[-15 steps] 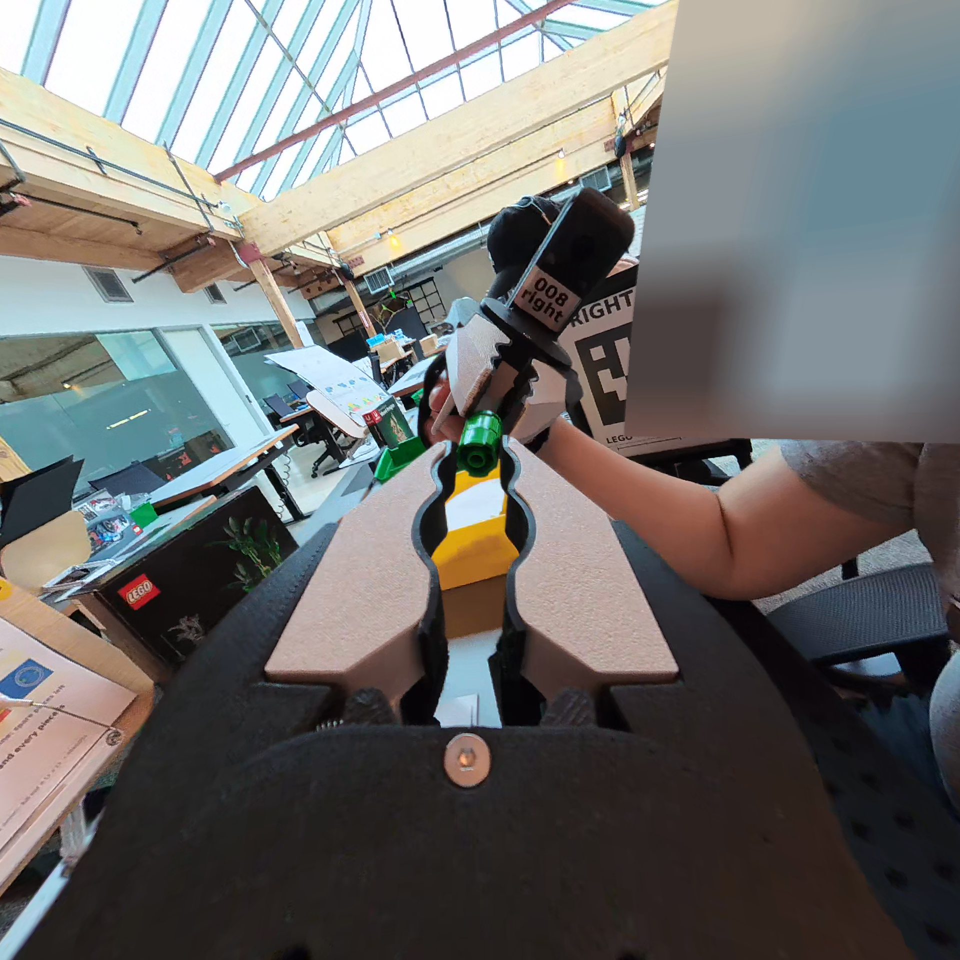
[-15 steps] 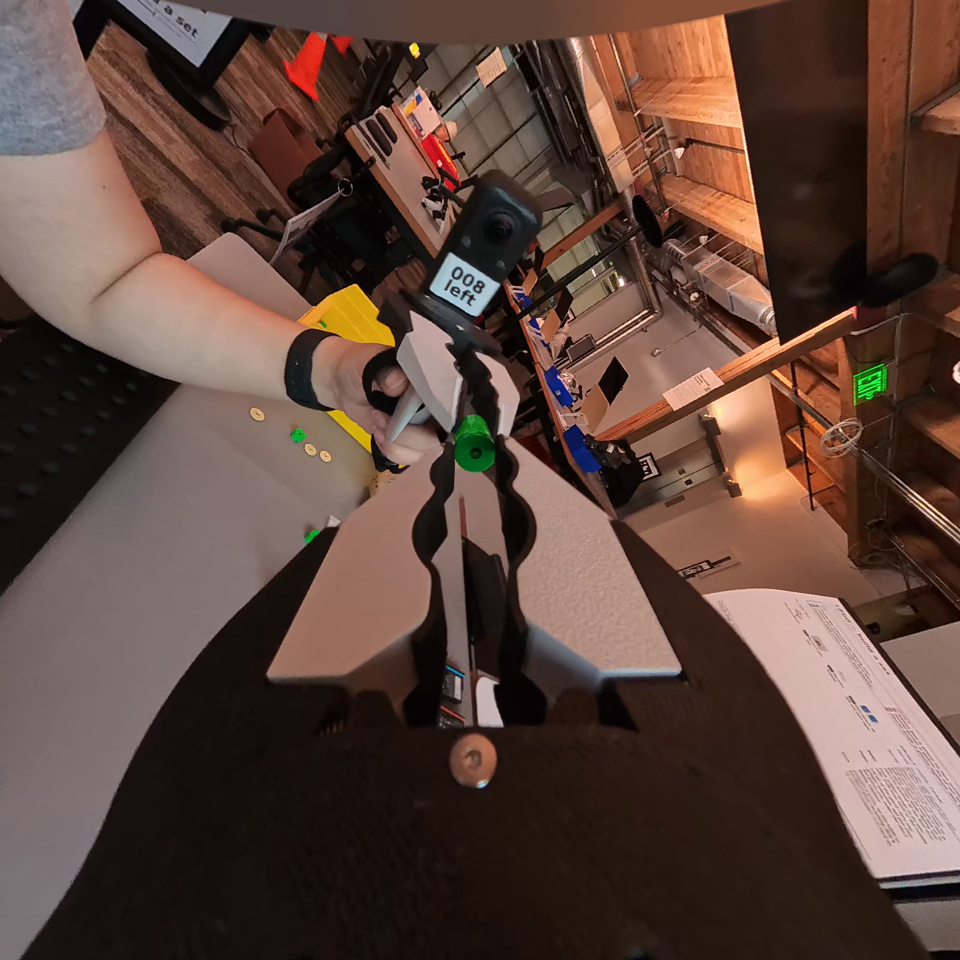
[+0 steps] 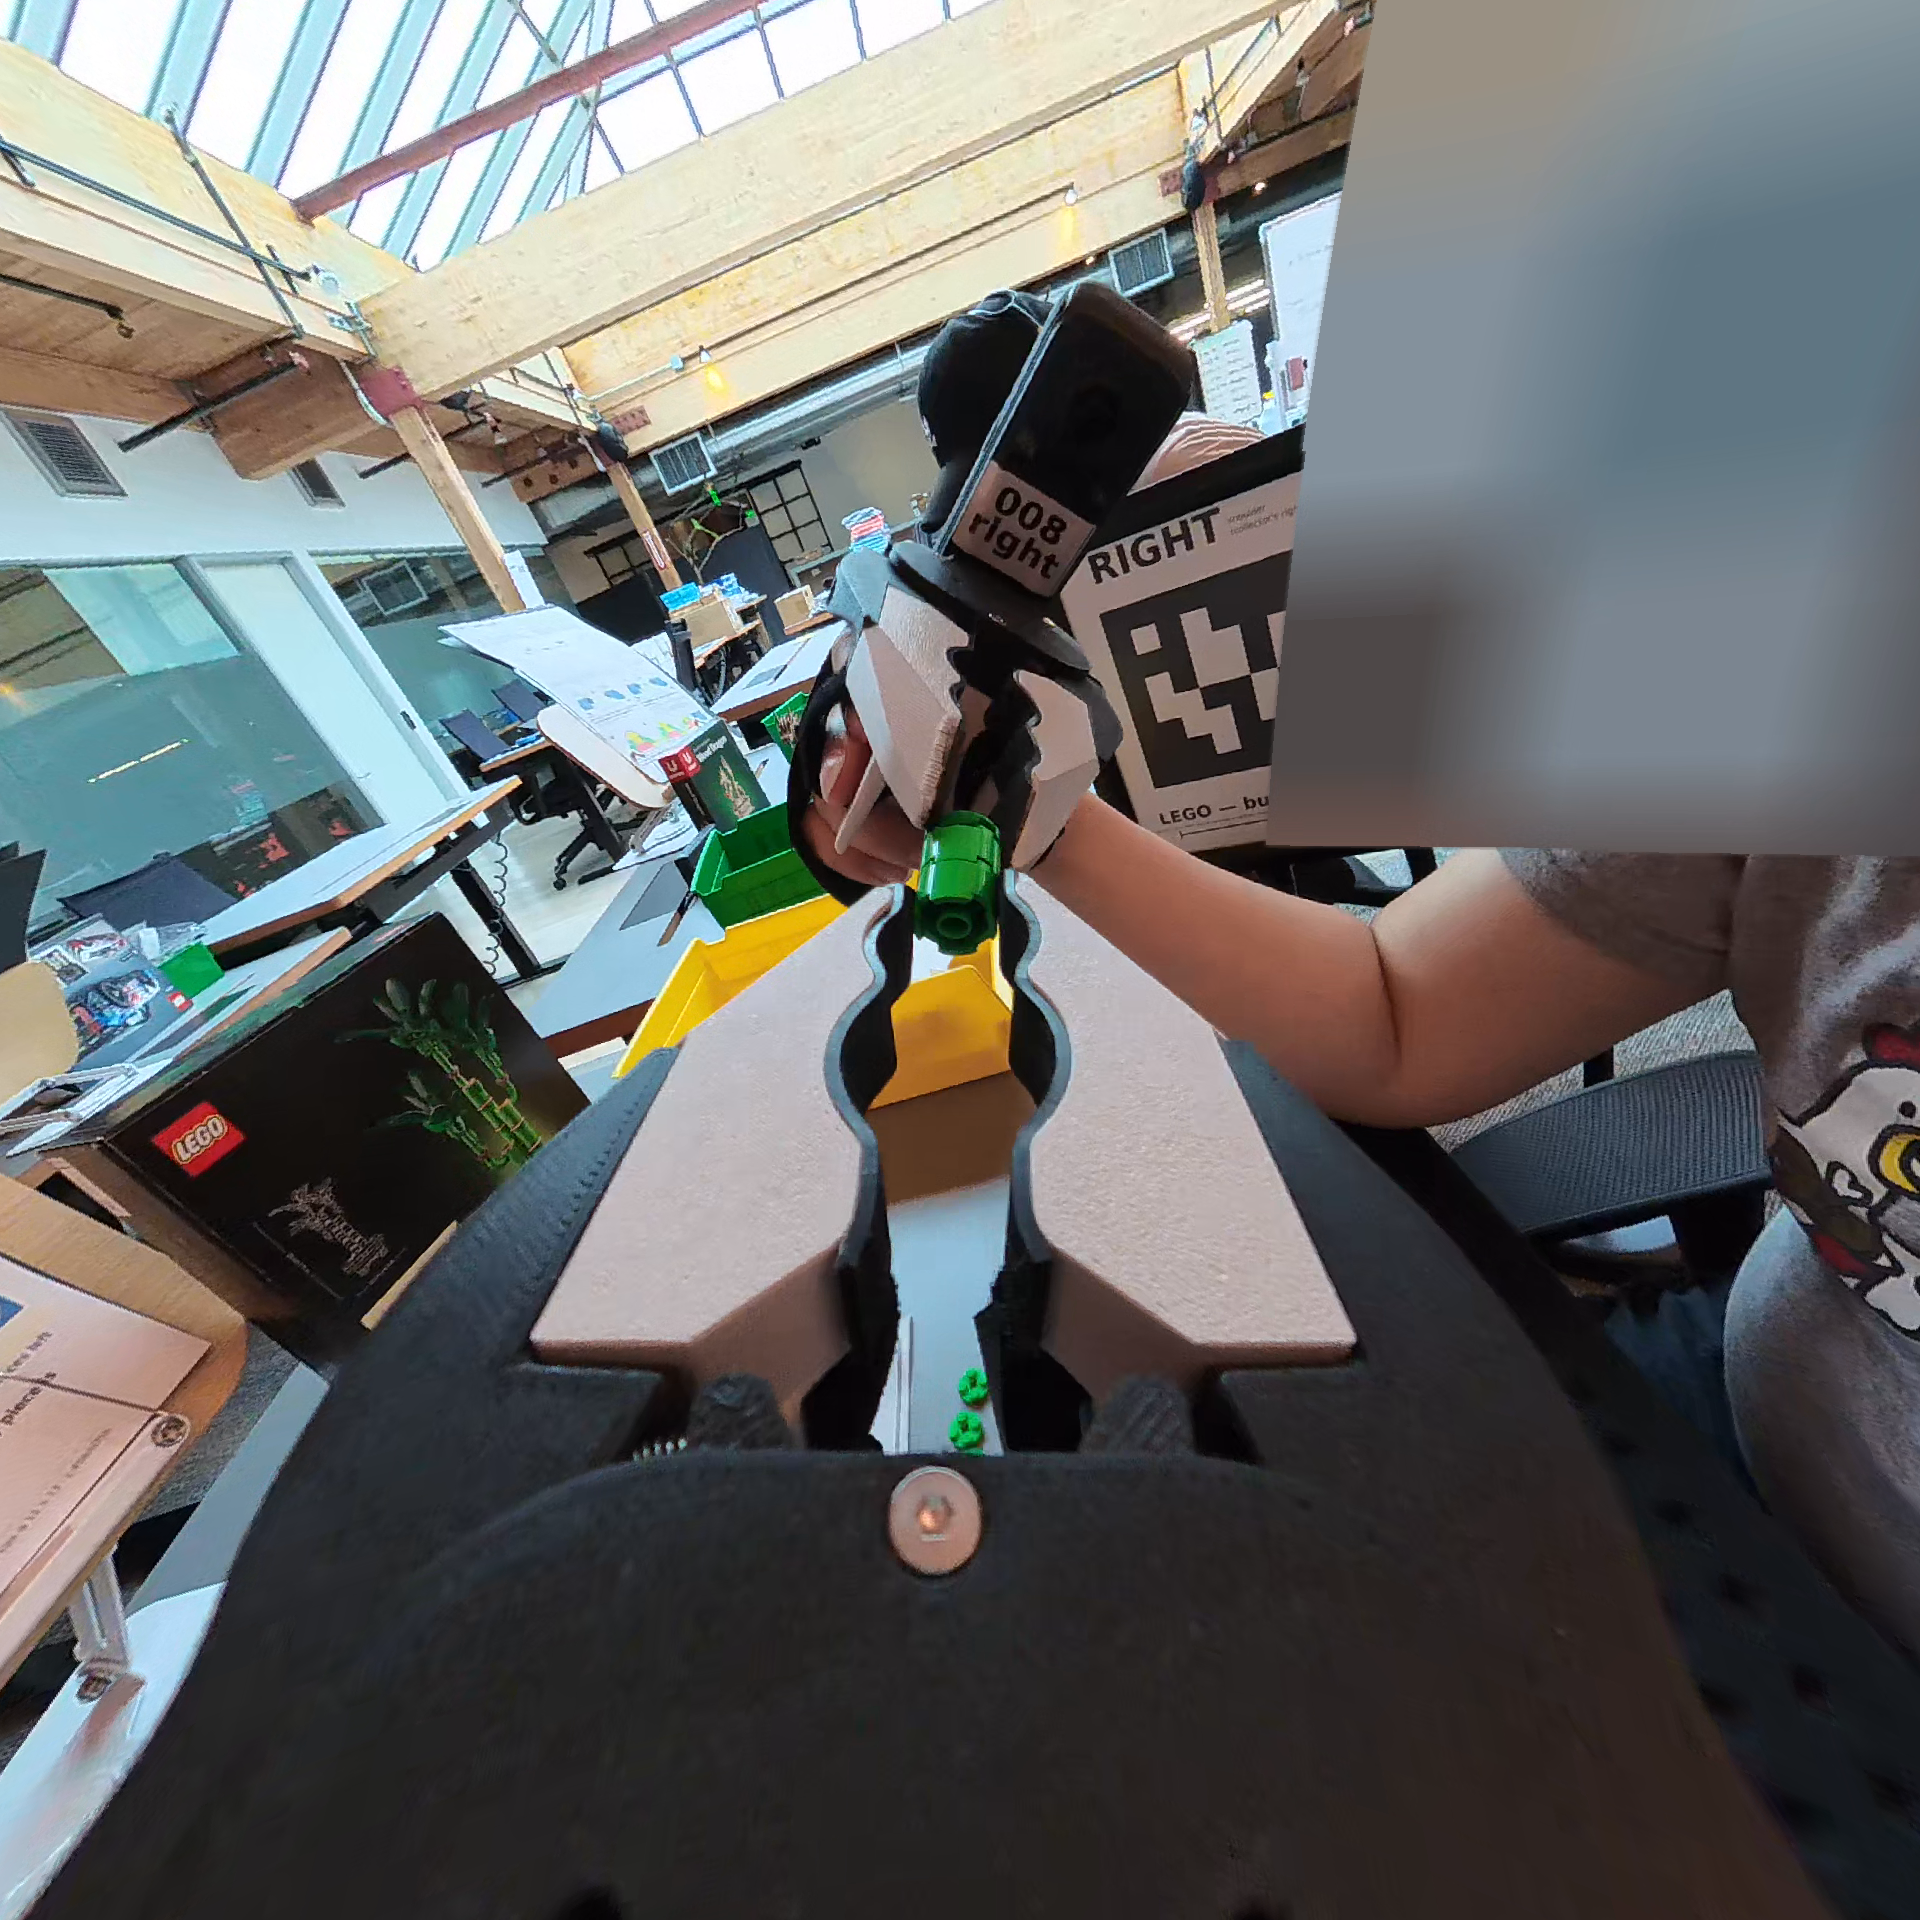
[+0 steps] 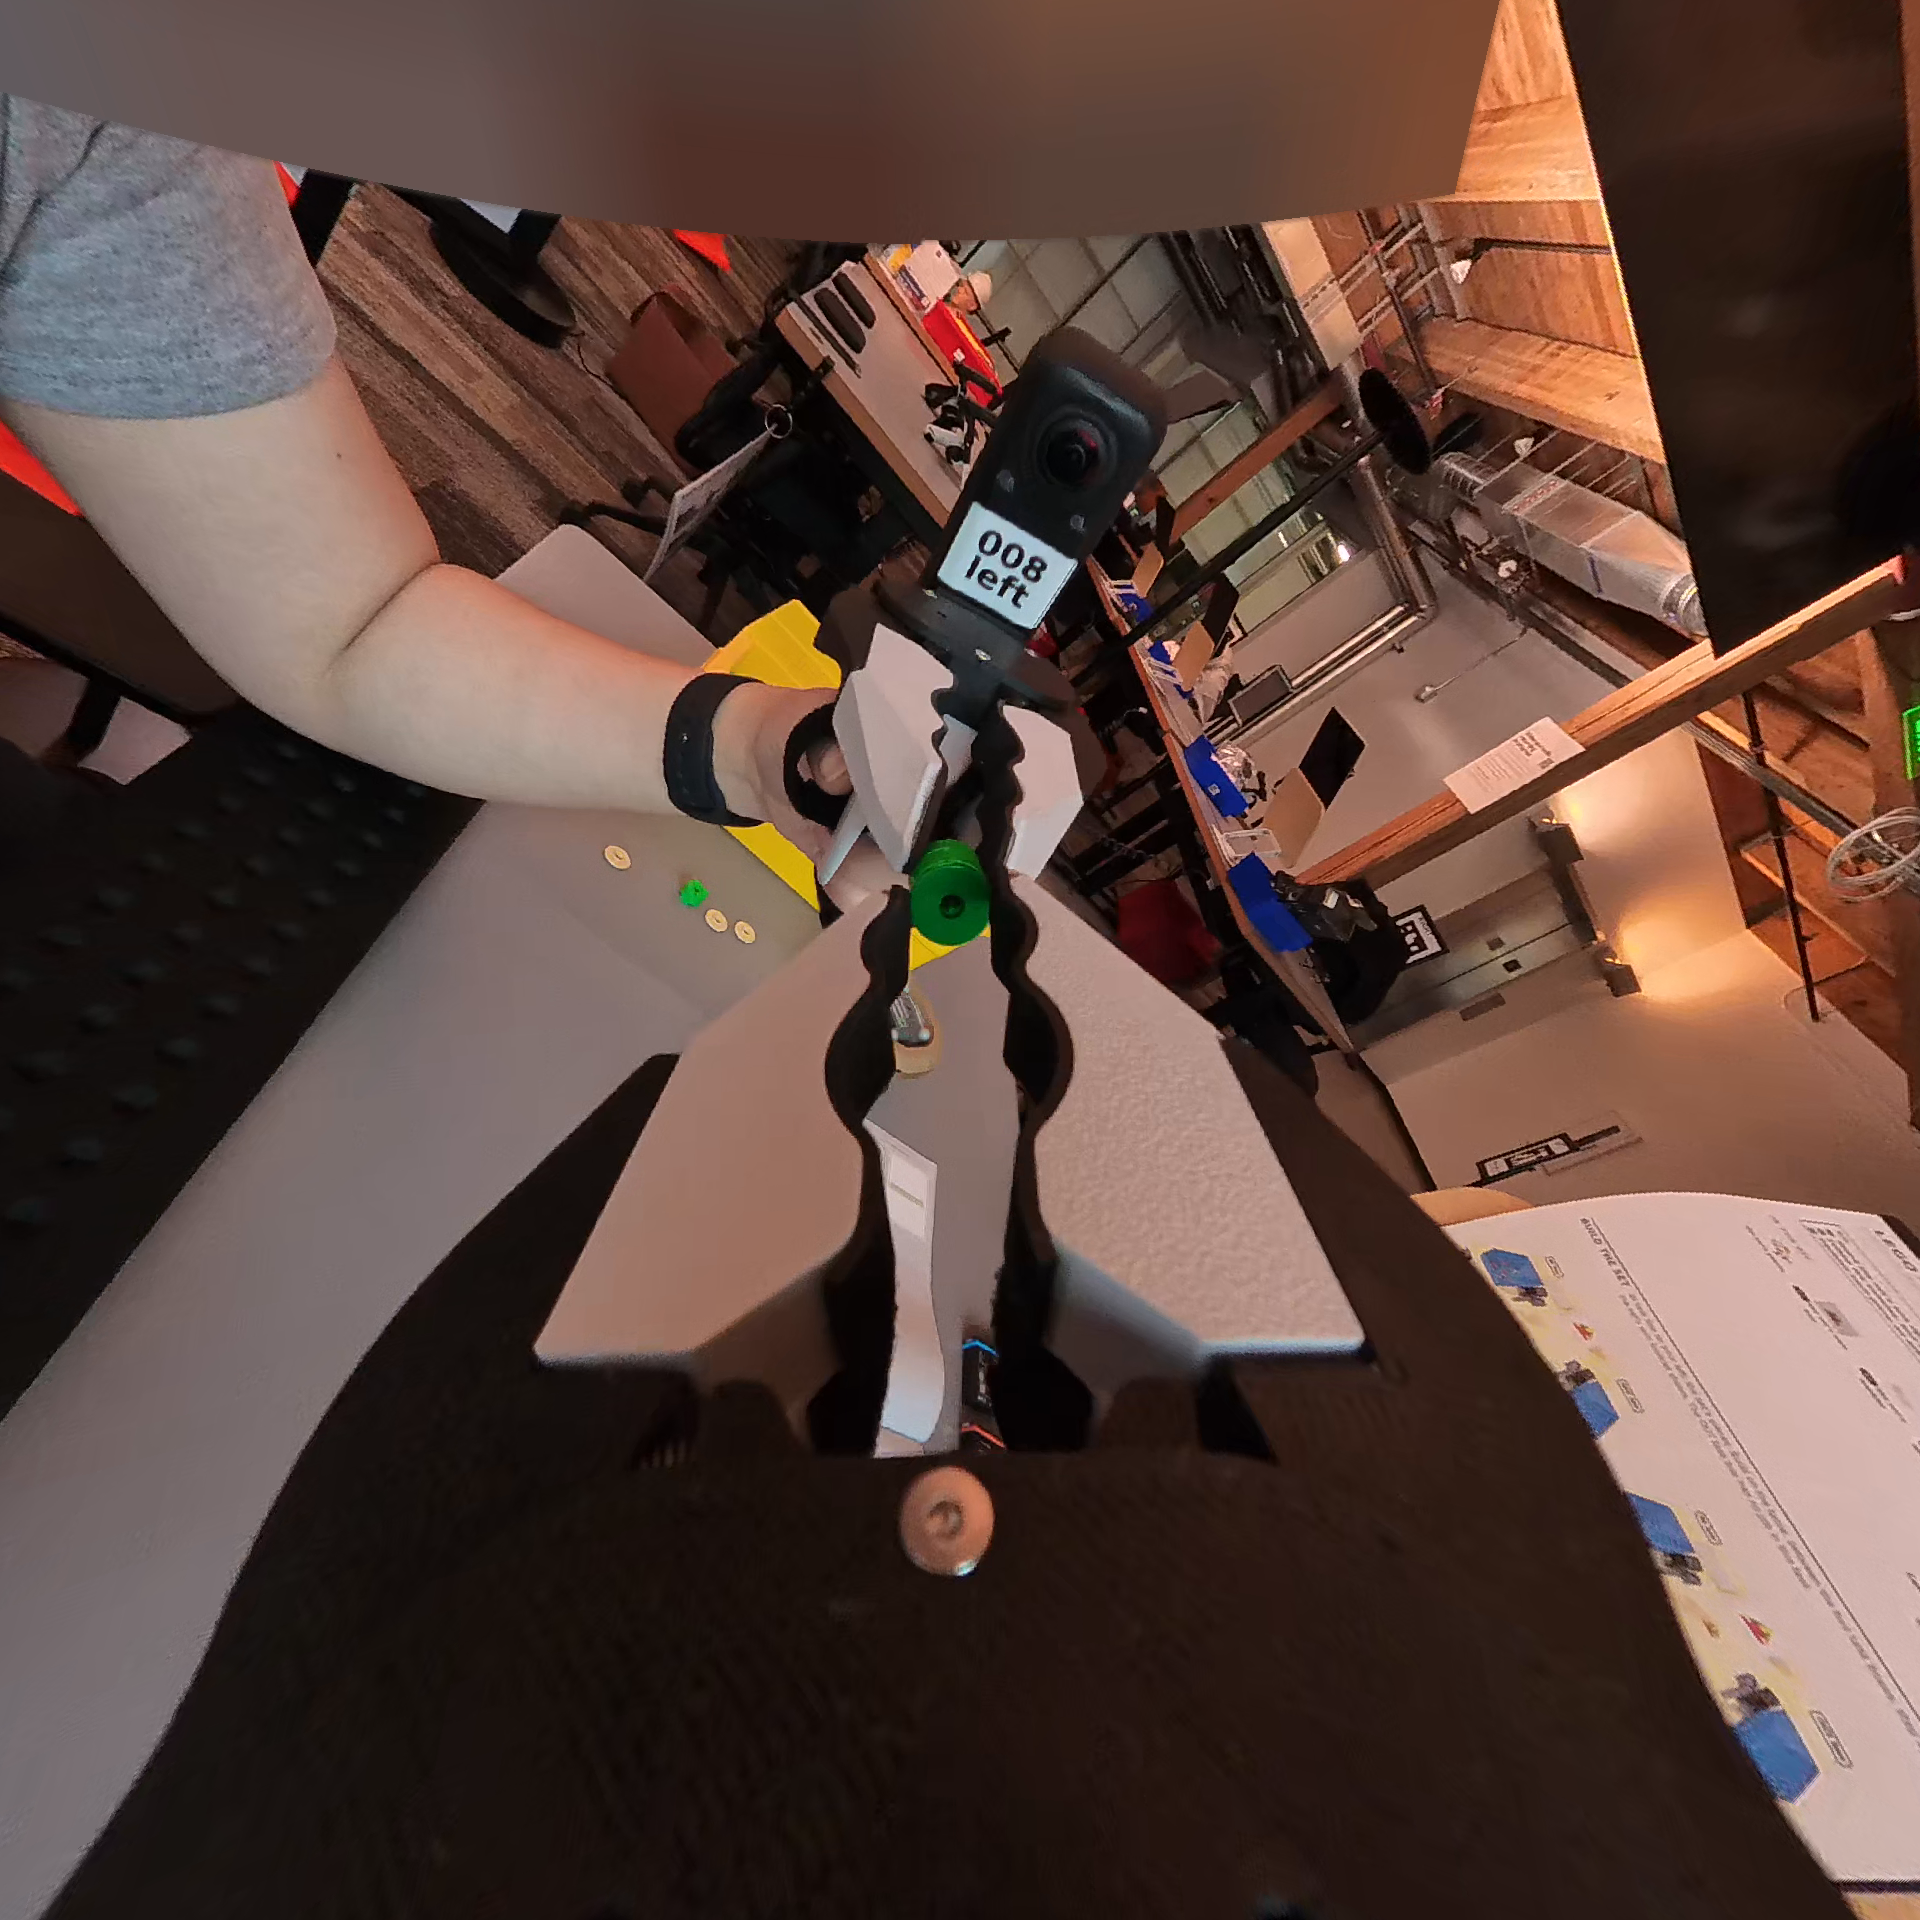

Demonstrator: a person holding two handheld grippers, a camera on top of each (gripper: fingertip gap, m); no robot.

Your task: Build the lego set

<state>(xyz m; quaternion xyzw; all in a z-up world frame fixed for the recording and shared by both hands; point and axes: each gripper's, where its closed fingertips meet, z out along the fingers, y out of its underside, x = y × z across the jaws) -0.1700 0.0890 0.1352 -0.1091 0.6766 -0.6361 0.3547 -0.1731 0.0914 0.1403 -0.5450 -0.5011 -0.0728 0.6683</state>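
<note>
**Both tools meet tip to tip on one green Lego stack, held in the air**

- Left tool [image 3: 956, 909]: tips closed down onto the near end of a green round Lego piece [image 3: 957, 880]; jaws narrow at the tips, wider gap behind.
- Right tool [image 4: 948, 914]: facing the left one, tips pinching the other end of the same green piece. In the right wrist view the piece shows end-on, hollow centre towards the camera.
- Piece looks like stacked round bricks, tilted, well above the grey worktop [image 4: 312, 1143]. Can't tell which tool carries the load.
- On the worktop: small green Lego bits [image 3: 968, 1405] seen through the left jaw gap, another green bit [image 4: 692, 892] beside three tan round discs [image 4: 716, 920].
- Yellow bin [image 3: 727, 987] and green bin [image 3: 748, 868] behind the tools. Black Lego box [image 3: 343, 1112] off to the left; instruction sheet [image 4: 1704, 1455] lower right in the right view.
</note>
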